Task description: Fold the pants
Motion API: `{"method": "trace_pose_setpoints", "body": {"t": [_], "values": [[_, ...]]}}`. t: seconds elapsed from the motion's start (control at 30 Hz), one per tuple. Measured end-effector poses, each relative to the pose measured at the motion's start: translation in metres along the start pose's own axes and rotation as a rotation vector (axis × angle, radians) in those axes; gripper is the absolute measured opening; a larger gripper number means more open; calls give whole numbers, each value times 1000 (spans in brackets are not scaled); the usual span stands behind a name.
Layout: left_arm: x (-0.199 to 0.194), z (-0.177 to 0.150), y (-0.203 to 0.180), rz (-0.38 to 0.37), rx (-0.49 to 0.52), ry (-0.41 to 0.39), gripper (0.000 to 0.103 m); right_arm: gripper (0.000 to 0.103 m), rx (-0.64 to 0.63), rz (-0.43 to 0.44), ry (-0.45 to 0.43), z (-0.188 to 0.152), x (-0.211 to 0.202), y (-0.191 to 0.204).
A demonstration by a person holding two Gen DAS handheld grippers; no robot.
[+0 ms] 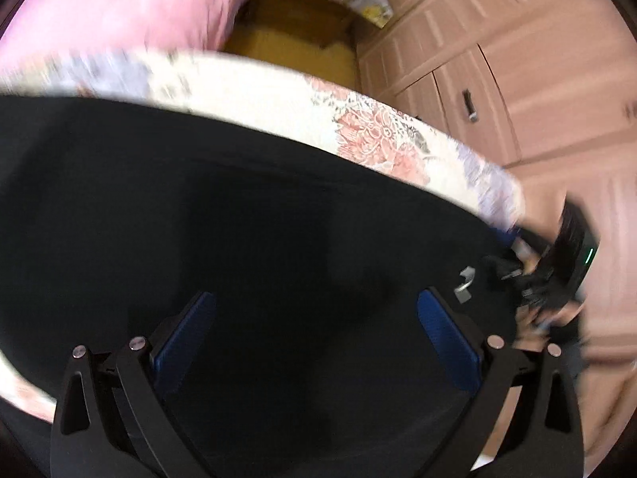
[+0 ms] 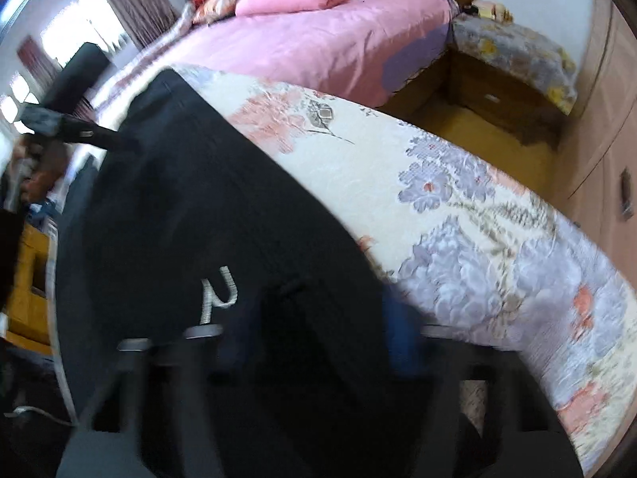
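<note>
The bed (image 2: 477,207) with the floral cover is where the black pants (image 2: 191,199) are spread, so a flat, roomy base is there. The pants should be smoothed and the edges lined up before any fold is made, or the crease probably ends up crooked. The white logo (image 2: 217,292) can be used as a landmark. The left hand-held gripper (image 1: 316,310) is seen spread wide over the cloth, nothing pinched. The right hand-held gripper (image 2: 314,338) is too blurred; its state can't be told.
</note>
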State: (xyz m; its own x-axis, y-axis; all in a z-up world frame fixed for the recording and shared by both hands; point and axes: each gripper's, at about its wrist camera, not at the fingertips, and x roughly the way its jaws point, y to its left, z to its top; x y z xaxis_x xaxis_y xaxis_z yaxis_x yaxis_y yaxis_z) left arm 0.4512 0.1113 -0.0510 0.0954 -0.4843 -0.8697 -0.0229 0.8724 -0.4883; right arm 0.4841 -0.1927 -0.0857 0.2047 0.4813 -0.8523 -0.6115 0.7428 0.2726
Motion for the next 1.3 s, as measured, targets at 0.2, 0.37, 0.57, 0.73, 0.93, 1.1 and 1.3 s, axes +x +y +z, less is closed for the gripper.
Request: {"method": "trace_pose_setpoints", "body": {"t": [0.2, 0.37, 0.57, 0.73, 0.93, 1.1, 1.3], "values": [[27, 35, 9, -164, -234, 21, 101, 10, -114, -192, -135, -21, -42, 43], [34, 49, 0, -135, -281, 17, 101, 9, -211, -346, -284, -50, -79, 107], [24, 36, -8, 16, -245, -37, 44, 8, -238, -459, -355, -76, -82, 157], [-39, -19, -25, 21, -93, -236, 12, 8, -196, -498, -386, -91, -80, 168], [-112, -186, -64, 110, 228, -618, 13, 8, -199, -498, -483, -144, -104, 221], [-72, -290, -31, 146, 281, -631, 16, 17, -136, -451, -378, -200, -80, 246], [-27, -326, 41, -10, 97, -533, 52, 73, 133, -324, -421, -264, -96, 247]]}}
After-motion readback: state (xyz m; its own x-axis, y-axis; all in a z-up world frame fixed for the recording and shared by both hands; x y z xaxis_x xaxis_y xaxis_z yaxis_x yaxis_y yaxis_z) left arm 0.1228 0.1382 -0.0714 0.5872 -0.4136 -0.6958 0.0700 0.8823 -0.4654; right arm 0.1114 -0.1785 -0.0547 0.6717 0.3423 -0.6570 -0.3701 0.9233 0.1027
